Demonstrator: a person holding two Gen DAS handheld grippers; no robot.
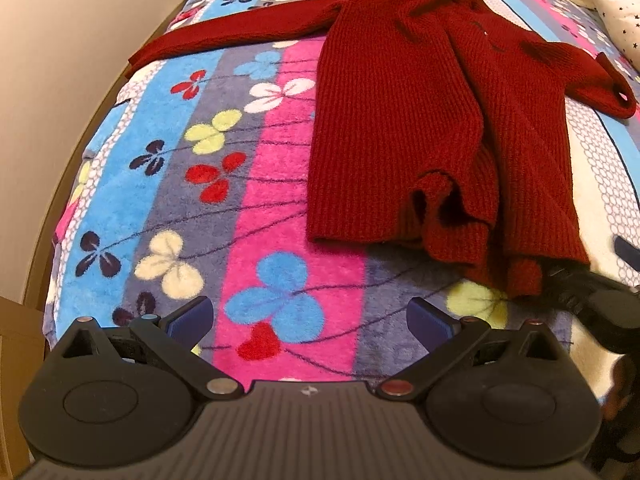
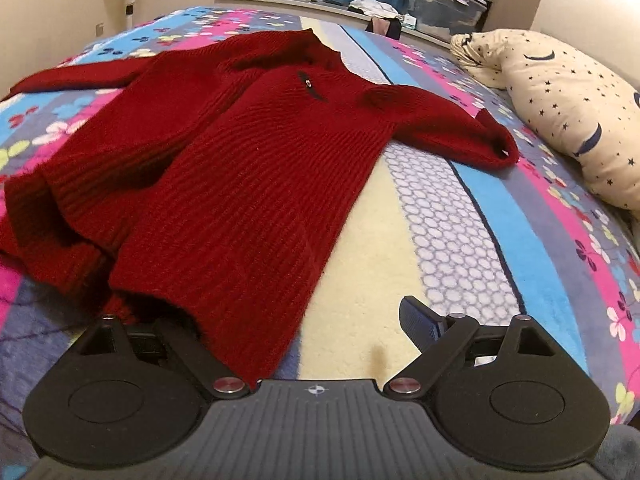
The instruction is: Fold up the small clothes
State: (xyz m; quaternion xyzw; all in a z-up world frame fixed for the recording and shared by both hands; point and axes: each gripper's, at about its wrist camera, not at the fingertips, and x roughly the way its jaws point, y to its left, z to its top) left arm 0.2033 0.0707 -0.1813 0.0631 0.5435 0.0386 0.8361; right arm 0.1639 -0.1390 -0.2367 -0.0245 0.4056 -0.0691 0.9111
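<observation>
Red sweater (image 2: pixel 240 168) flat on the bed (image 2: pixel 460 240); left gripper (image 1: pixel 310 320) jaws open and empty, right gripper (image 2: pixel 304 320) jaws open around the near hem.

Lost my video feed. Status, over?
Left gripper open over the flowered fleece blanket. Right gripper open at the dark red knitted sweater hem, no grip. Nothing blocking.

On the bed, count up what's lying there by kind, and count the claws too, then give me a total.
Red sweater: 1
Star-print pillow: 1
Floral blanket: 1
Claws: 2, left claw and right claw
Total: 5
</observation>
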